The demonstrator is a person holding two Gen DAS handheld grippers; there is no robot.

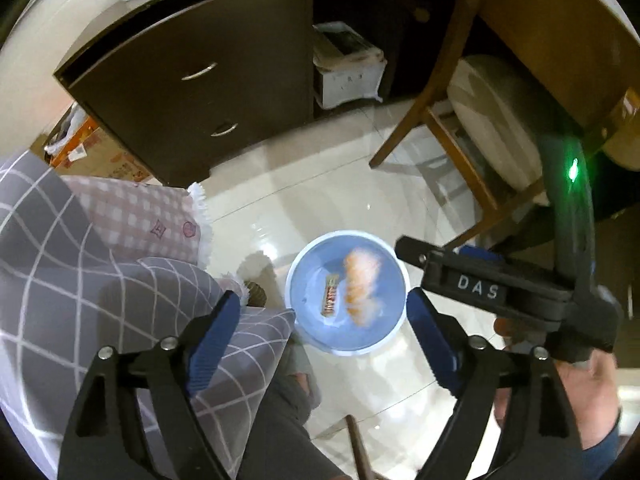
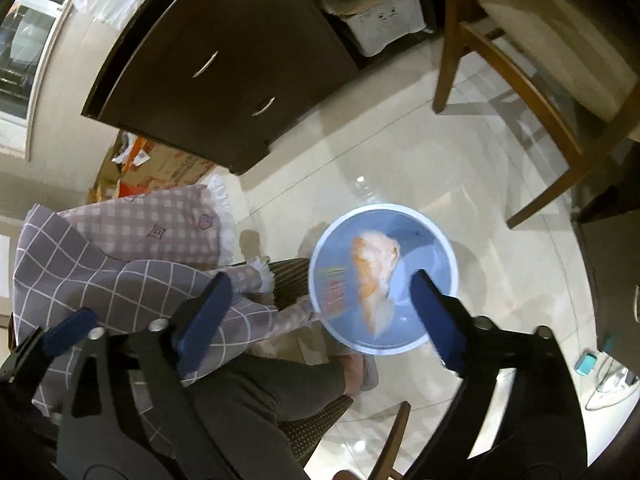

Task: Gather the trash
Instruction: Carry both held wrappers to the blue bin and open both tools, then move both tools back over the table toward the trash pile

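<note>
Left gripper [image 1: 324,320] fills the bottom of the left wrist view, jaws spread wide, nothing between the pads, pointing down at the floor. Right gripper [image 2: 320,312] low in the right wrist view, jaws also spread wide and empty; it shows too at right centre of the left view, held by a hand [image 1: 576,392] at lower right. A person's leg in dark trousers [image 2: 256,392] sits bottom centre. Just past the fingertips, blue bucket [image 1: 347,292] with a white rim stands on the glossy tile floor [image 2: 500,280], centre of both frames. Inside it: blurred orange-and-white wrapper [image 1: 362,284] and a small snack wrapper [image 1: 330,300] to its left, touching or not can't tell. Checked blankets [image 1: 80,248] at left, beside the bucket. Farther up: dark cabinet [image 1: 192,80] with two curved handles, upper left. White box [image 1: 348,68] top centre. Wooden chair [image 2: 532,60] with pale cushion, upper right.
</note>
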